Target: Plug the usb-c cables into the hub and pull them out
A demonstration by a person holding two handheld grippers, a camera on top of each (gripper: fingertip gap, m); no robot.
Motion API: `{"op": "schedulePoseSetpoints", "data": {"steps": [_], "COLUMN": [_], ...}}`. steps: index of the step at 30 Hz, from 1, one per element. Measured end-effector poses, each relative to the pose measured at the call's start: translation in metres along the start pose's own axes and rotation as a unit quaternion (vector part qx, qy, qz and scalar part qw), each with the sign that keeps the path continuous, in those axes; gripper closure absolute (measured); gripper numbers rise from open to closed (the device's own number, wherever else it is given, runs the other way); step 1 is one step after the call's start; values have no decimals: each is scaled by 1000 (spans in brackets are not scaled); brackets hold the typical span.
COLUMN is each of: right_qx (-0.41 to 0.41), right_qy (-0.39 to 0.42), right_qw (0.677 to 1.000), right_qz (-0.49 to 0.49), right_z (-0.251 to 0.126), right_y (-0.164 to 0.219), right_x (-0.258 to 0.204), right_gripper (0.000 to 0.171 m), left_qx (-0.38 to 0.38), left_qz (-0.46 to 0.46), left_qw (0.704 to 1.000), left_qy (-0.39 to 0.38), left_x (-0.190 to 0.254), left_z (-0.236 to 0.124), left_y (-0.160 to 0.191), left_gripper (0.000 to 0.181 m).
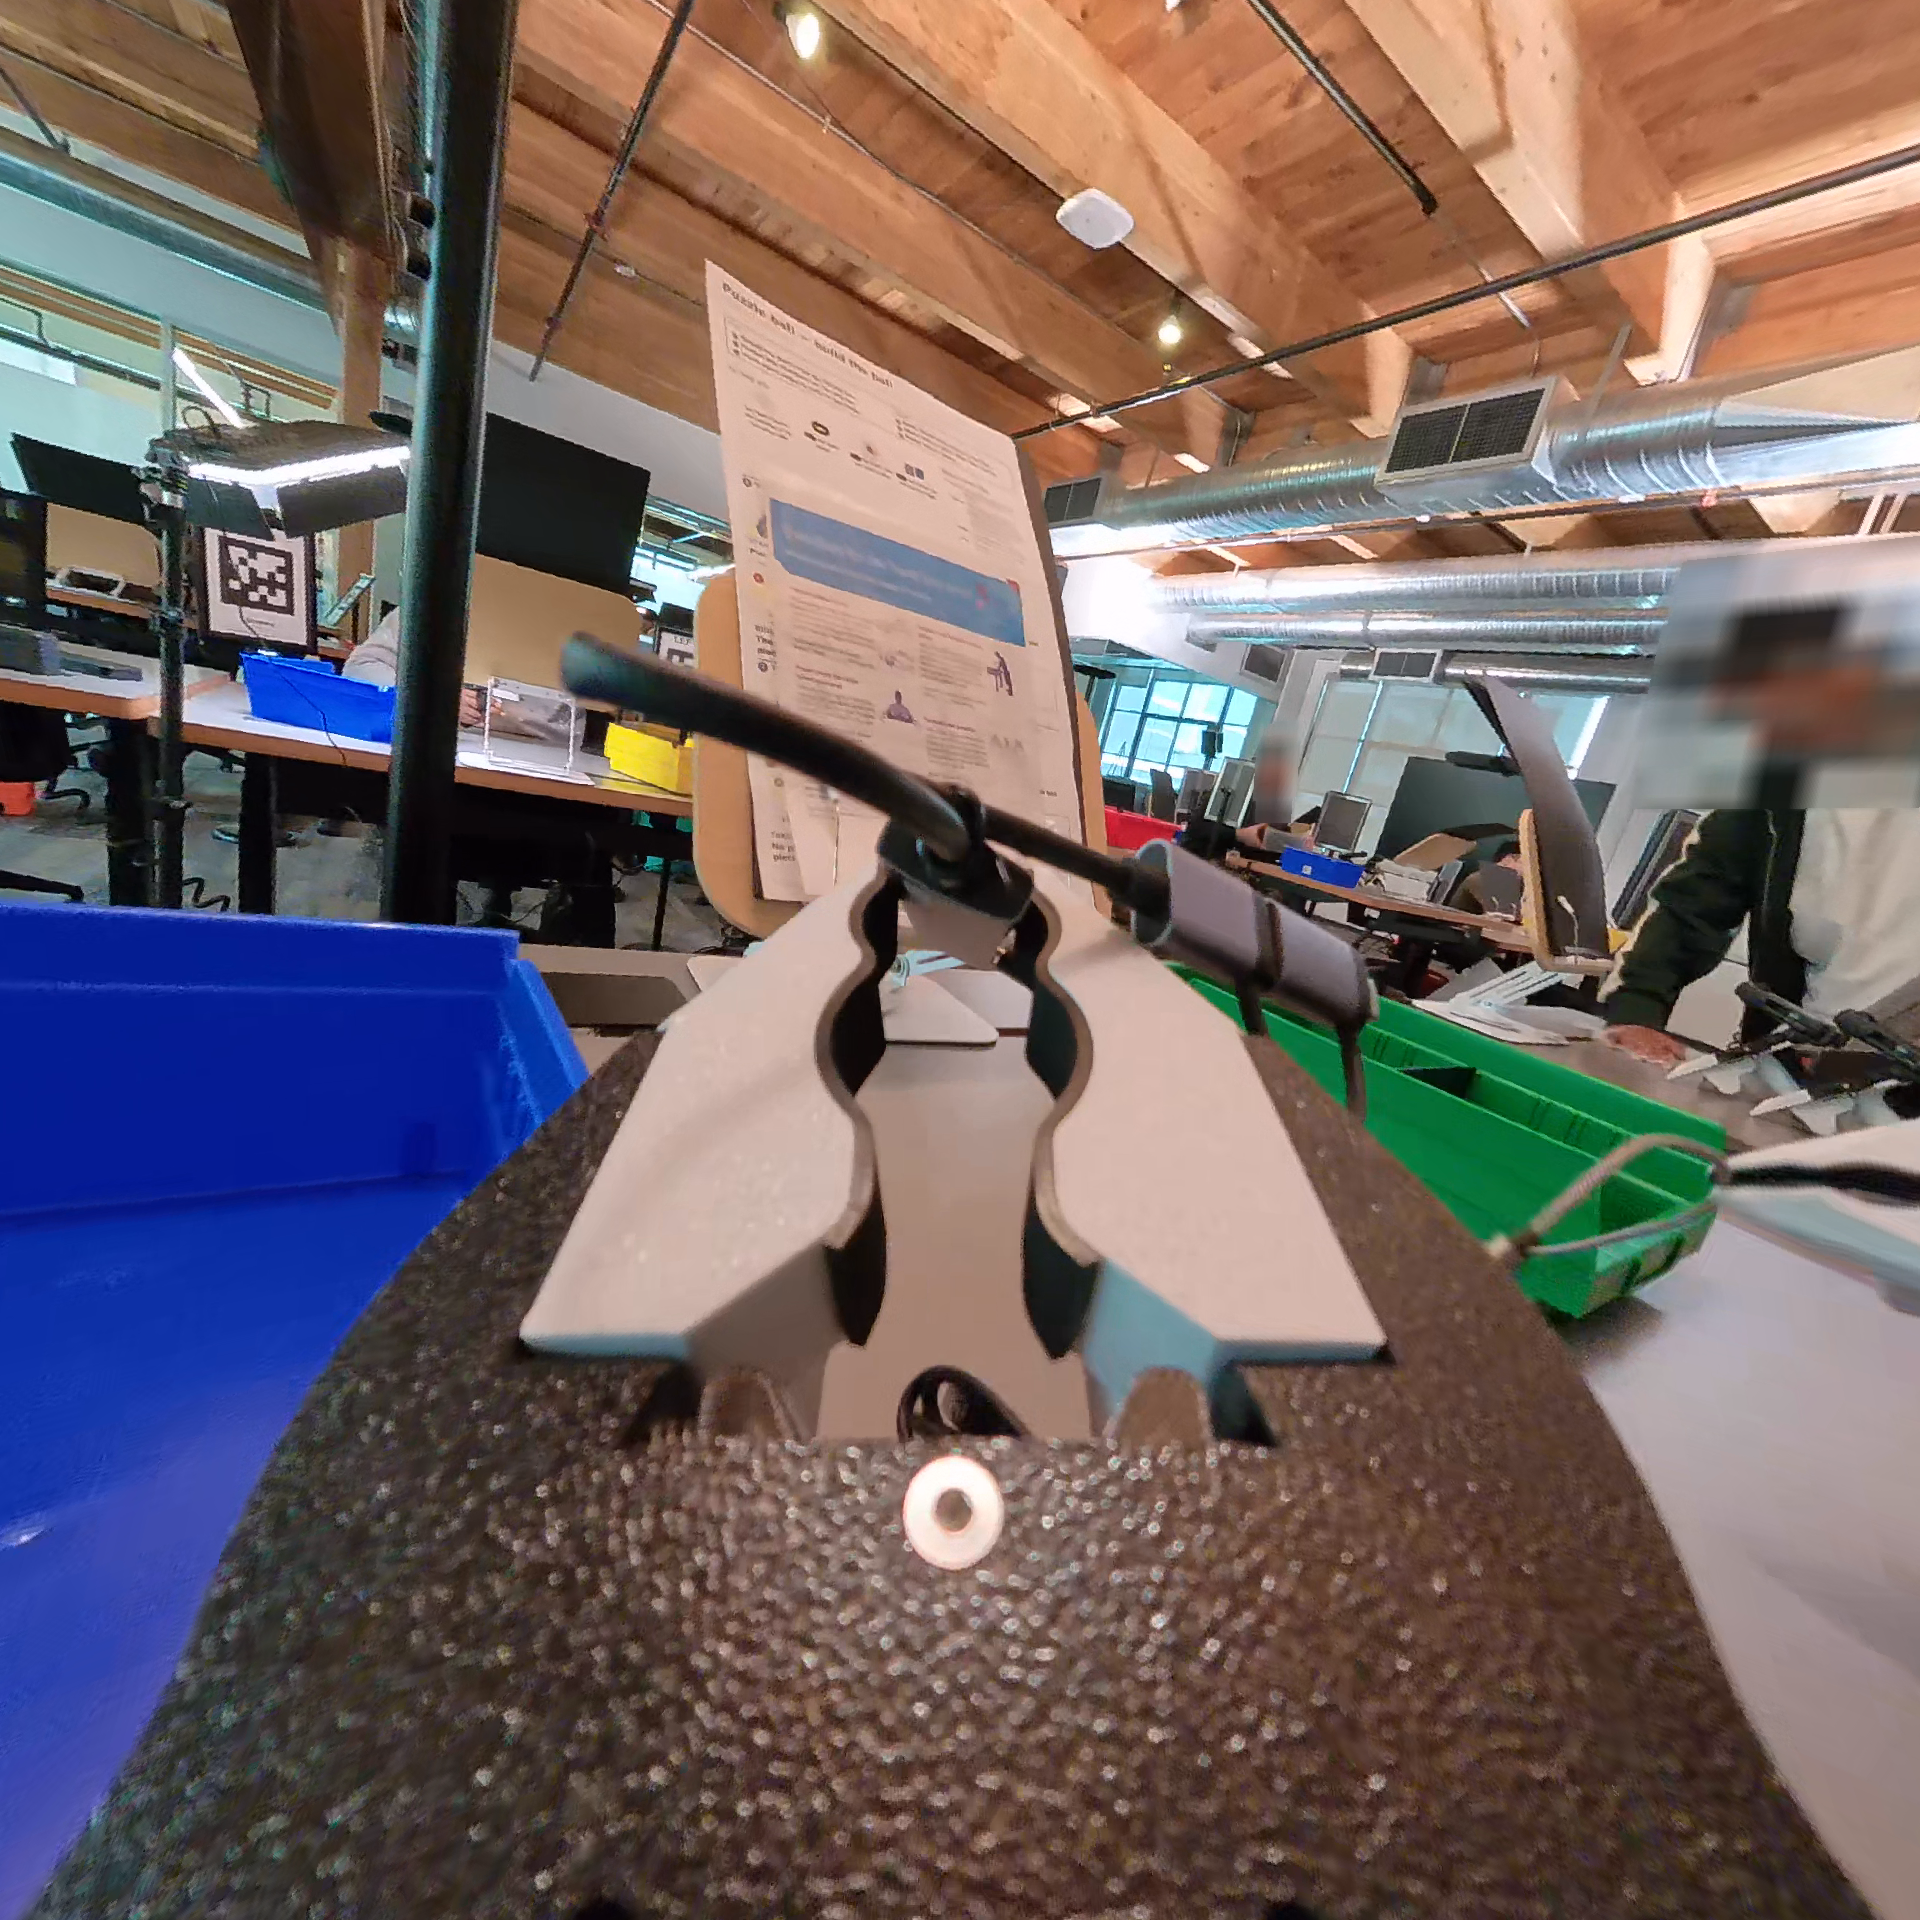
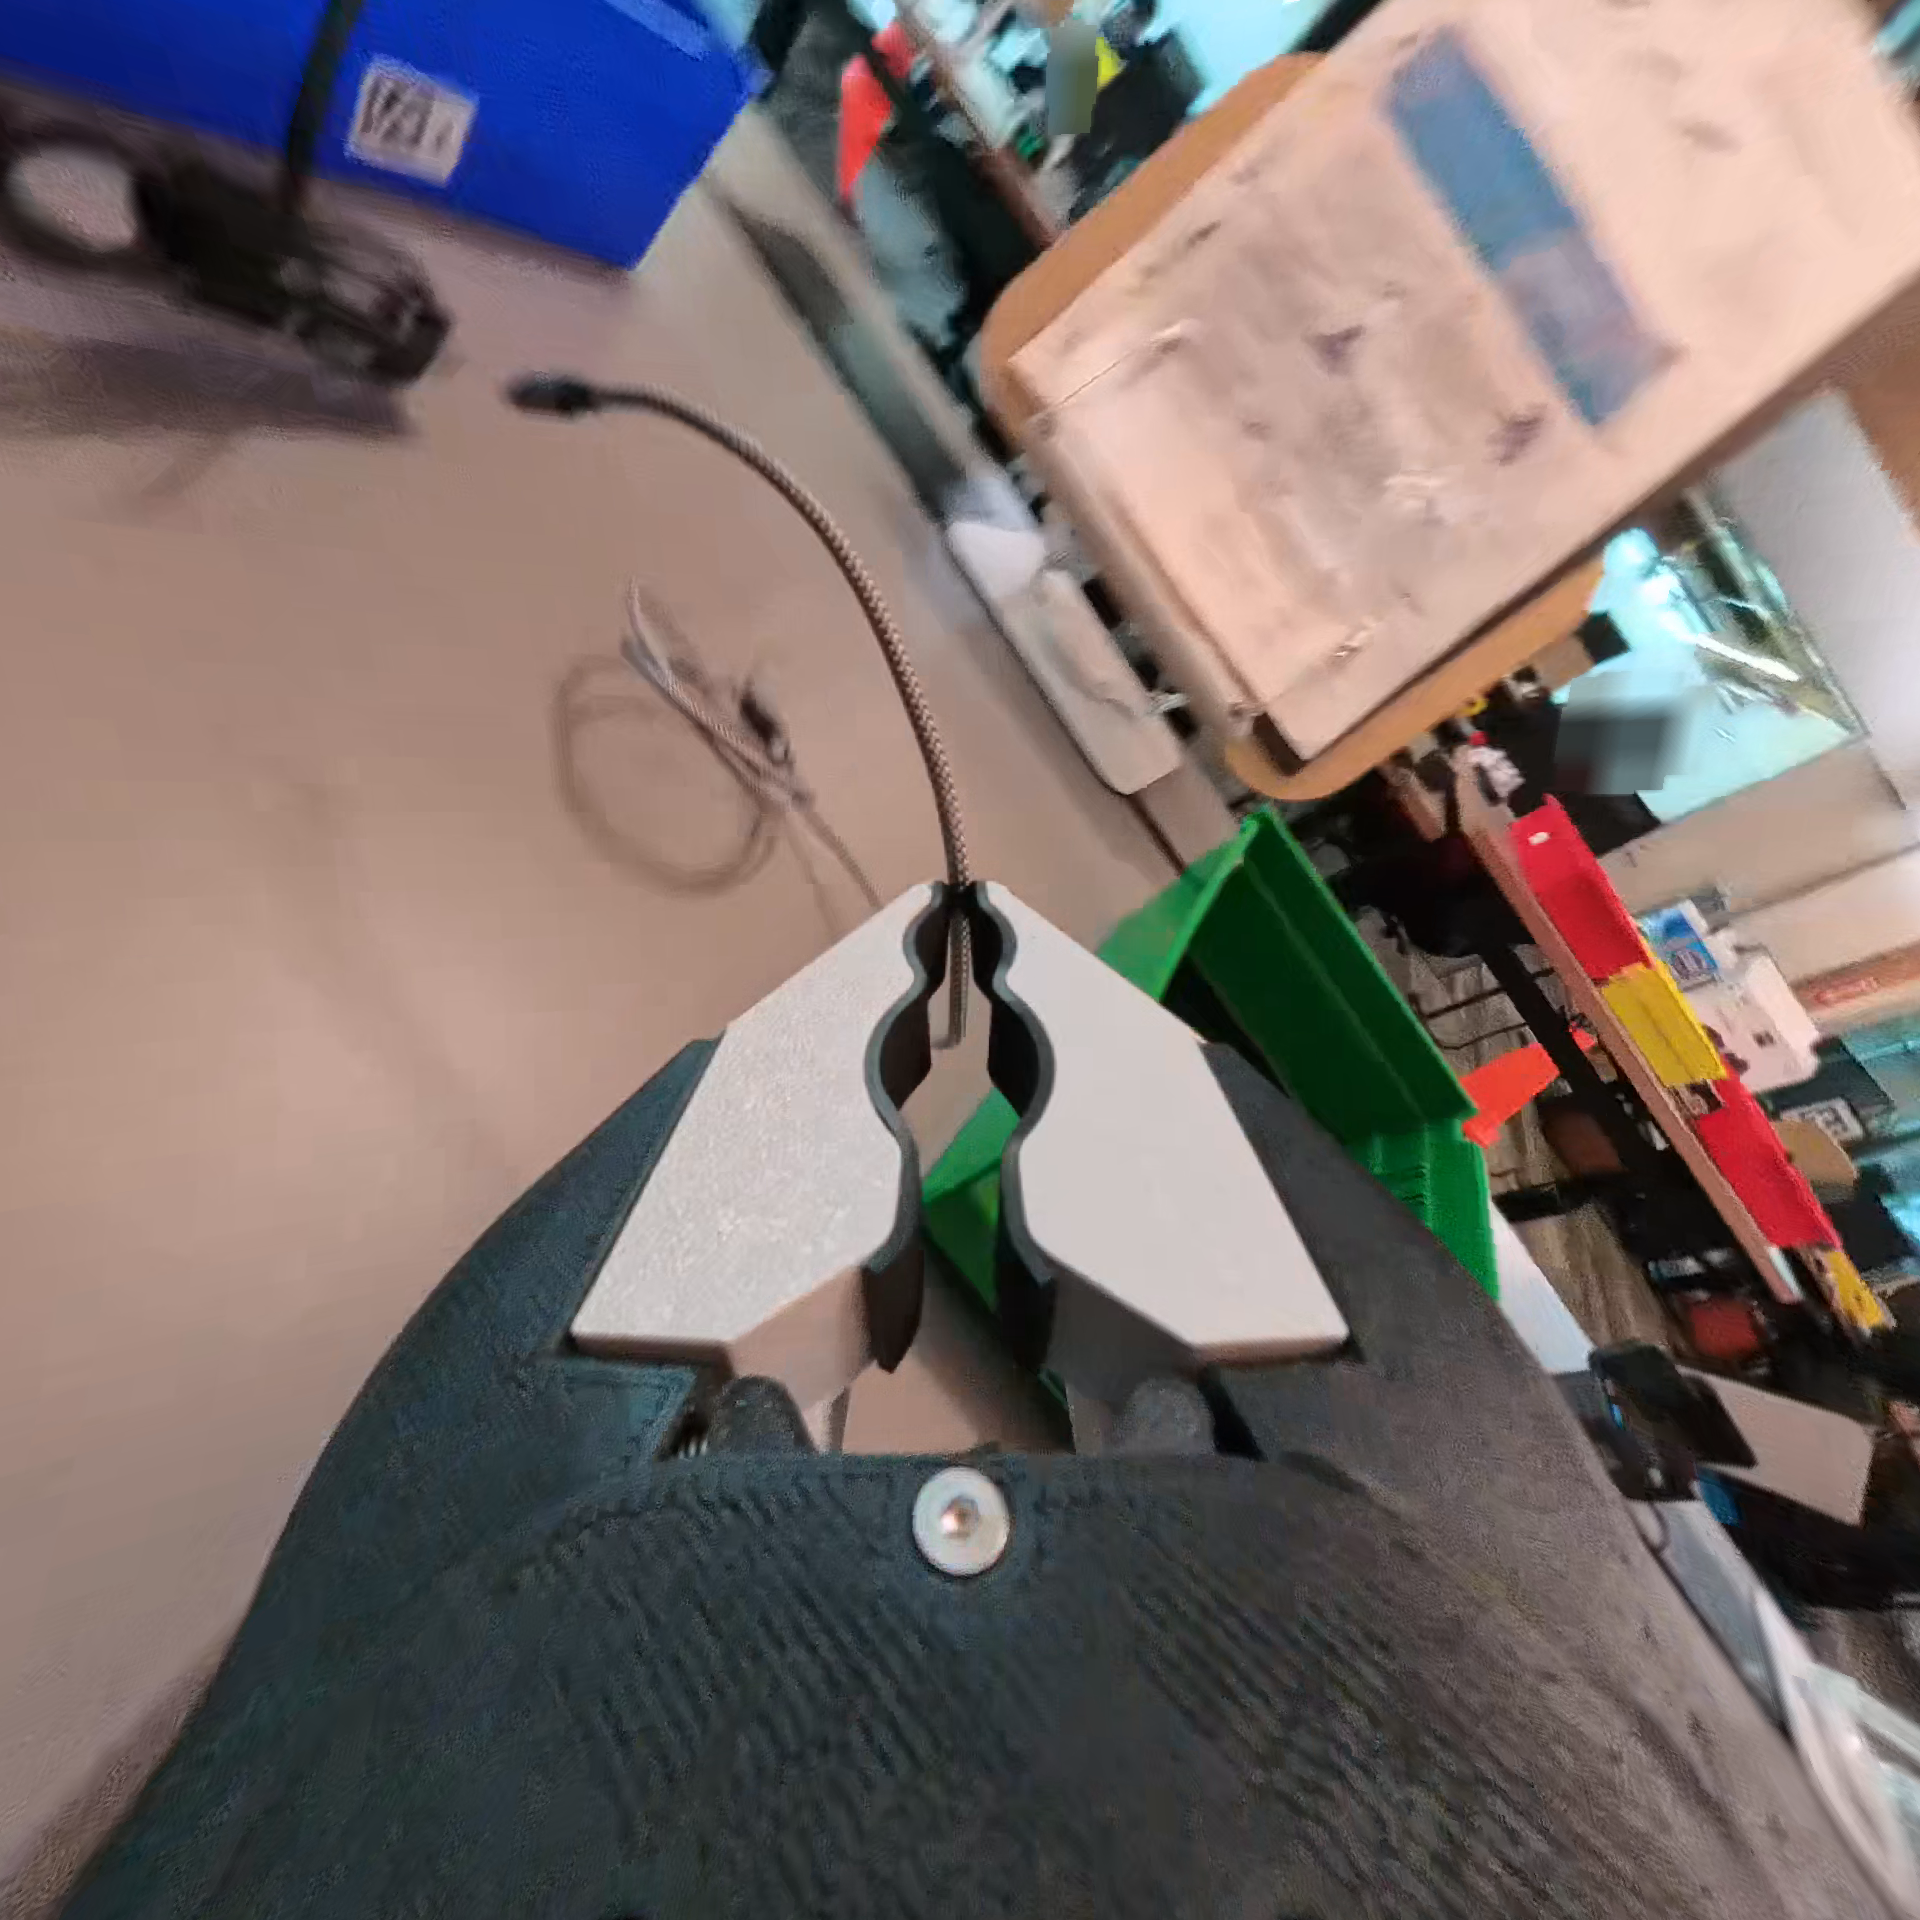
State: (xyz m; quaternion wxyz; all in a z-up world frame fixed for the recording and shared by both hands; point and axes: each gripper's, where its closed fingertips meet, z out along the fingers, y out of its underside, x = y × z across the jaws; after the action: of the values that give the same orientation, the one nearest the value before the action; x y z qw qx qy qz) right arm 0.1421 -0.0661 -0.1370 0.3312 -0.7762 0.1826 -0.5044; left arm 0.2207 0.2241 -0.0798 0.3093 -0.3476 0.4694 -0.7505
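My left gripper [image 1: 951,899] is shut on the black cable [image 1: 769,727] of the grey hub [image 1: 1257,940] and holds it in the air above the table. The hub sticks out to the right of the fingertips, and two thin dark leads [image 1: 1351,1049] hang from its side. My right gripper [image 2: 961,902] is shut on a braided usb-c cable [image 2: 904,665]. The cable arcs up and left to its dark plug [image 2: 556,395], which is free in the air. The same braided cable shows at the right in the left wrist view [image 1: 1600,1195]. A second cable [image 2: 675,769] lies coiled on the table.
A blue bin [image 1: 208,1143] stands at the left and a green bin [image 1: 1455,1122] at the right. A wooden stand with a printed sheet [image 1: 894,623] and a black pole [image 1: 447,468] are behind. A person's hand [image 1: 1652,1039] rests on the table's far right. A white power strip [image 2: 1070,665] lies by the stand.
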Motion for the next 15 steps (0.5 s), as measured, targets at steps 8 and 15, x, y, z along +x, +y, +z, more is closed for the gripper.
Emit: {"op": "schedulePoseSetpoints", "data": {"steps": [8, 15], "right_qx": [111, 96], "right_qy": [14, 35], "right_qw": [993, 991], "right_qz": [41, 90], "right_z": [-15, -49], "right_y": [-77, -132], "right_x": [60, 166], "right_gripper": [169, 170], "left_qx": [-7, -13], "left_qz": [-5, -7], "left_qw": [1000, 999], "left_qy": [23, 34], "left_x": [12, 17], "left_z": [4, 6], "left_y": [6, 10], "left_gripper": [160, 161]}}
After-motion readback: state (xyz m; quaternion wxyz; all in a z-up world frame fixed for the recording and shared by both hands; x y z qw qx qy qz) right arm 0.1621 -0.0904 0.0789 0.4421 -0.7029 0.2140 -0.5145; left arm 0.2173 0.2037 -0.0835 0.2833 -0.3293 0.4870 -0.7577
